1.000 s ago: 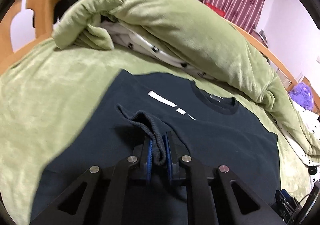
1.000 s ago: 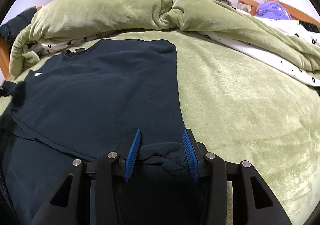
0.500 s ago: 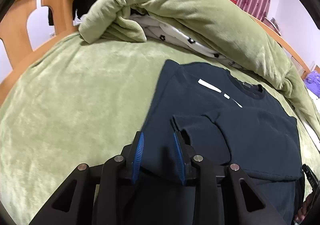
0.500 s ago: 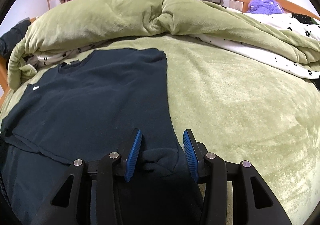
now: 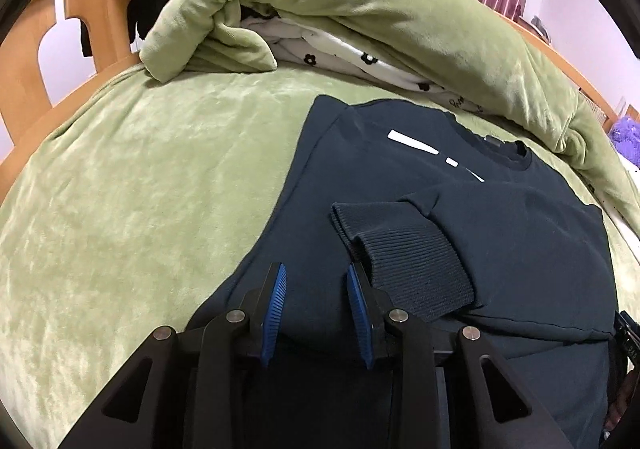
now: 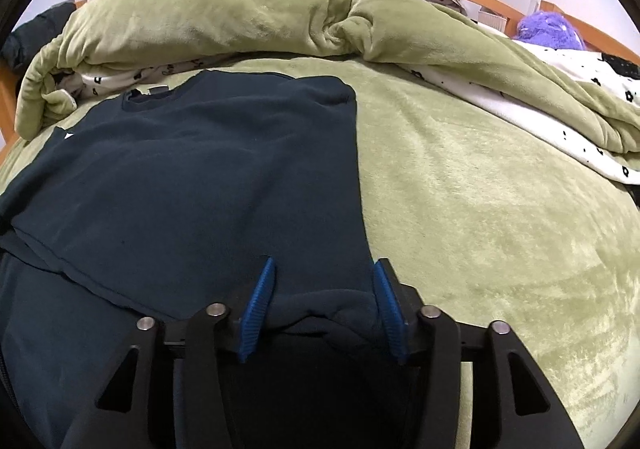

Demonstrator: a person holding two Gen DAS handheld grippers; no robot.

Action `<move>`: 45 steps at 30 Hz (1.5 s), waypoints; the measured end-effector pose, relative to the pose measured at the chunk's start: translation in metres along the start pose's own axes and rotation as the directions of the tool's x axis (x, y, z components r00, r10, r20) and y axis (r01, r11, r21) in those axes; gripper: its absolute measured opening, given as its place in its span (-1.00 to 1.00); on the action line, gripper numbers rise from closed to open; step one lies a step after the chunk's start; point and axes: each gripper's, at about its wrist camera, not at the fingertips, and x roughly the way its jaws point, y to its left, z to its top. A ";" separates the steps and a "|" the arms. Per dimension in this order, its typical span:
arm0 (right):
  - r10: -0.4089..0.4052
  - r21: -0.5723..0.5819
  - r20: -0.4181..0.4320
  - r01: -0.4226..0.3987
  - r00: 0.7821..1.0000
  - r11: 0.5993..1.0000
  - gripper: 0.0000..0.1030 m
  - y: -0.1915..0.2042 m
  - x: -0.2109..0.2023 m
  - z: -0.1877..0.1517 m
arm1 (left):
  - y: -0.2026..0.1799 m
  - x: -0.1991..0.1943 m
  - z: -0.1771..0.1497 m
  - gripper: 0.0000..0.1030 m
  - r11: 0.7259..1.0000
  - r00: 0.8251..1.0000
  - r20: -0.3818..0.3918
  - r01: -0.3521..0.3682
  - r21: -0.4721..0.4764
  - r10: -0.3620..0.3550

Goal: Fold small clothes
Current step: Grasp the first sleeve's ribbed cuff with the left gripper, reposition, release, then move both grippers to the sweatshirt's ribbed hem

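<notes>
A dark navy sweatshirt [image 5: 400, 177] with a white chest mark lies flat on the green bed cover, both sleeves folded across its front. It also shows in the right wrist view [image 6: 208, 177]. Its ribbed cuff [image 5: 404, 261] rests on the body just right of my left gripper [image 5: 316, 281], which is open and empty above the shirt's left side. My right gripper [image 6: 322, 281] is open, its blue pads straddling a bunched fold at the shirt's lower right edge without pinching it.
A rolled green duvet [image 5: 360, 9] with a white flowered lining lies along the far side of the bed. A wooden bed frame [image 5: 36, 45] with dark clothes draped on it stands at left. A purple plush toy [image 6: 548, 29] sits far right. Bare green cover [image 6: 480, 209] flanks the shirt.
My left gripper let go of the sleeve cuff, opened and drew back to the left. The cuff now lies on the shirt. My right gripper stays open and shifted slightly.
</notes>
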 end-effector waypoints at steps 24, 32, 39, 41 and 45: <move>0.080 0.050 0.093 -0.085 0.992 0.995 0.07 0.019 -0.123 -0.002 | -0.019 -0.124 -0.048 -0.26 0.986 0.988 0.150 0.002 0.168 -0.028; 0.112 0.052 0.118 -0.119 0.987 0.992 0.07 0.018 -0.172 -0.039 | -0.012 -0.169 -0.090 -0.26 0.980 0.980 0.190 0.016 0.199 -0.055; 0.082 0.001 0.088 -0.082 0.993 0.997 0.07 0.014 -0.195 -0.086 | 0.015 -0.185 -0.119 -0.26 0.986 0.985 0.162 0.033 0.162 -0.060; 0.078 -0.006 0.076 -0.078 0.994 0.997 0.07 0.011 -0.197 -0.103 | 0.027 -0.185 -0.130 -0.26 0.988 0.988 0.139 0.041 0.147 -0.062; 0.046 -0.014 0.019 -0.046 0.999 0.999 0.07 -0.002 -0.192 -0.148 | 0.046 -0.185 -0.156 -0.26 0.991 0.994 0.094 0.051 0.124 -0.062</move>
